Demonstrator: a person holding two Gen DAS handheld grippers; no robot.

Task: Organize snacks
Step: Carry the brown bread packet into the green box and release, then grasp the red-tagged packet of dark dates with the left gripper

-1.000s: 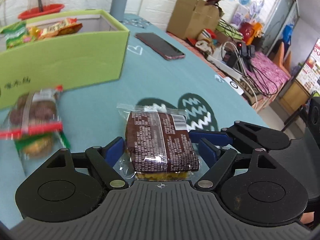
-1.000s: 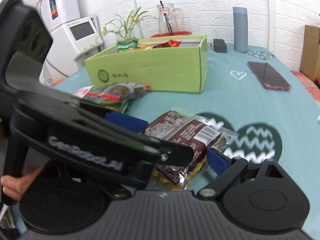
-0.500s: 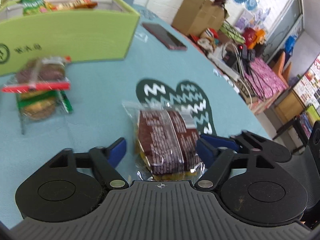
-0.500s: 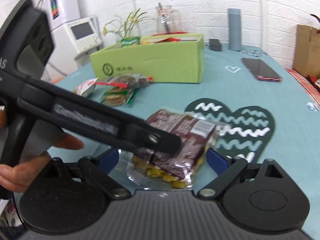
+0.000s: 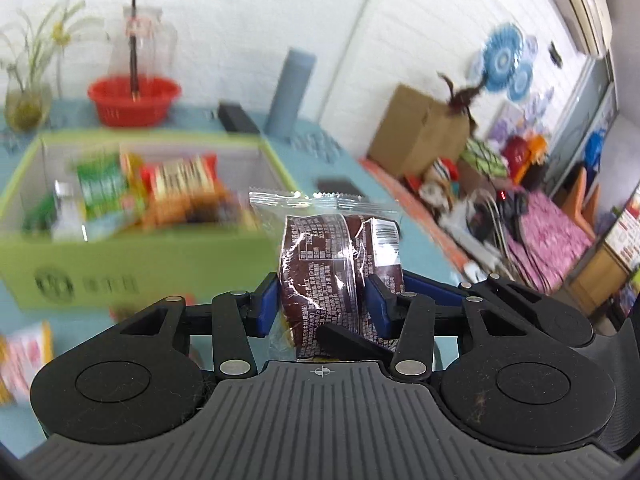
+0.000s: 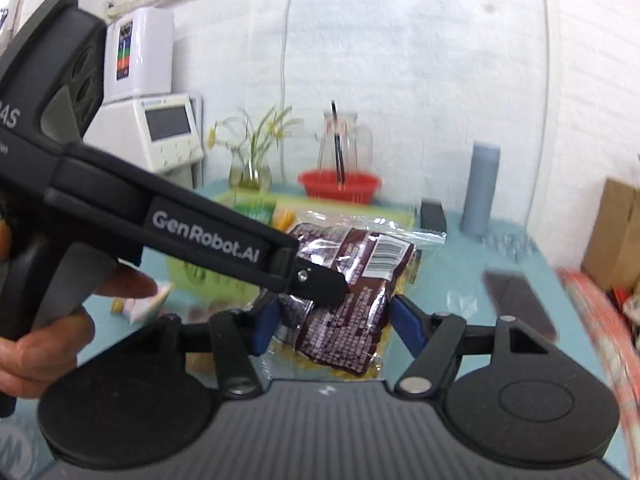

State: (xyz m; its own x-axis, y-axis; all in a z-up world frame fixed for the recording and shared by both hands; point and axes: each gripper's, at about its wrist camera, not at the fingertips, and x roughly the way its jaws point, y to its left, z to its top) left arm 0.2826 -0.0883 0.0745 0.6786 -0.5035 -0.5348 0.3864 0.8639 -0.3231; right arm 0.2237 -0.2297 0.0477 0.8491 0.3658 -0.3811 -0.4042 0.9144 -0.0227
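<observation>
A brown snack packet [image 5: 340, 264] in a clear wrapper hangs above the teal table, squeezed between the blue pads [image 5: 266, 308] of my left gripper [image 5: 322, 308], whose jaws are closing. In the right wrist view the same packet [image 6: 352, 292] lies between the jaws of my right gripper [image 6: 336, 322], which are closing too, with both pads against its wrapper. The left gripper's finger [image 6: 320, 280] crosses over the packet from the left. Behind stands the open green box [image 5: 140, 264] with several snack packs [image 5: 180, 184] inside.
Loose snack packs [image 5: 24, 356] lie on the table at lower left. Behind the box stand a red basket [image 5: 134, 98], a grey-blue bottle [image 5: 290, 92] and a plant vase [image 6: 250, 168]. A phone [image 5: 338, 186] lies to the right, a cardboard box [image 5: 424, 136] beyond. A hand [image 6: 48, 344] holds the left gripper.
Both grippers have narrowed onto the brown packet and raised it off the table. The views have tilted up, and the green box now shows its open top.
</observation>
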